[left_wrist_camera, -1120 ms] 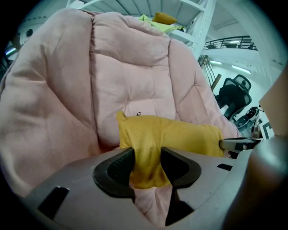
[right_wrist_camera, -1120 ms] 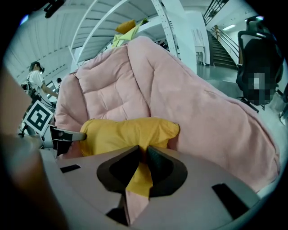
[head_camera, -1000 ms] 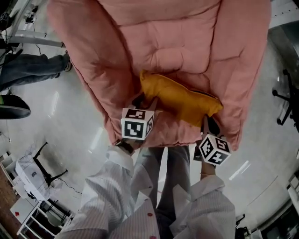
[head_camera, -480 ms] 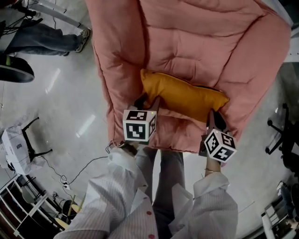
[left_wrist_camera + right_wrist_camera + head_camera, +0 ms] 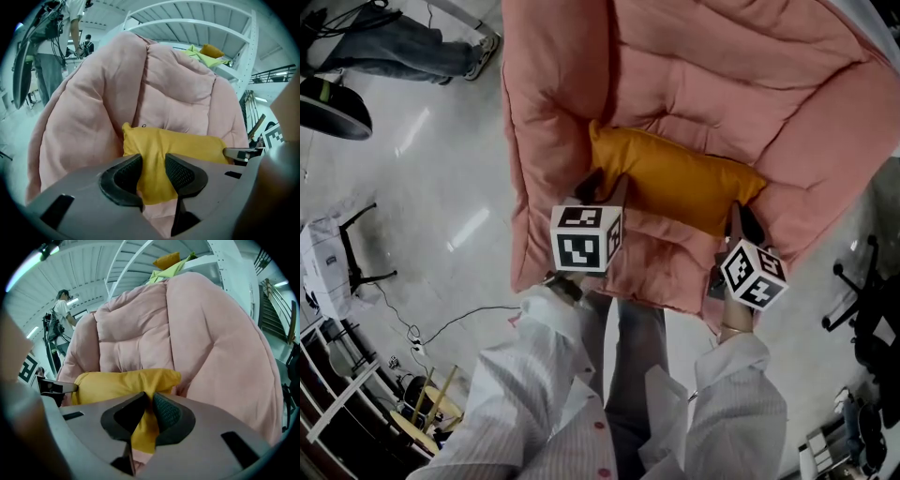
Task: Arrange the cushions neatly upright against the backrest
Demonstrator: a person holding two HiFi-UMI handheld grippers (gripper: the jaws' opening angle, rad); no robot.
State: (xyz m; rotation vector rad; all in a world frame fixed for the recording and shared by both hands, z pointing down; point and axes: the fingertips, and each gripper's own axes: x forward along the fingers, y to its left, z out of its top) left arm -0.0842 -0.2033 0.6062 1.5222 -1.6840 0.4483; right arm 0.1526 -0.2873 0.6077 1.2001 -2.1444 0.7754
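A yellow cushion [image 5: 675,178] lies across the seat of a big pink padded armchair [image 5: 722,75], close to its backrest. My left gripper [image 5: 602,187] has the cushion's left end [image 5: 187,145] between its pads [image 5: 180,171]; its jaws are closing and the fabric fills the gap. My right gripper [image 5: 739,217] is shut on the cushion's right corner, a fold of yellow cloth [image 5: 117,383] pinched between its pads [image 5: 164,411]. In the left gripper view the right gripper's tip [image 5: 239,153] shows at the cushion's far end.
The armchair's puffy arms [image 5: 548,112] rise on both sides of the seat. A person's legs [image 5: 394,47] are on the shiny floor at top left. A cable [image 5: 459,323], a black stand [image 5: 352,253] and an office chair base [image 5: 862,300] are around me.
The head view has swung left, so the chair sits further right. Both grippers stay on the cushion's two ends, and it has moved slightly toward the backrest.
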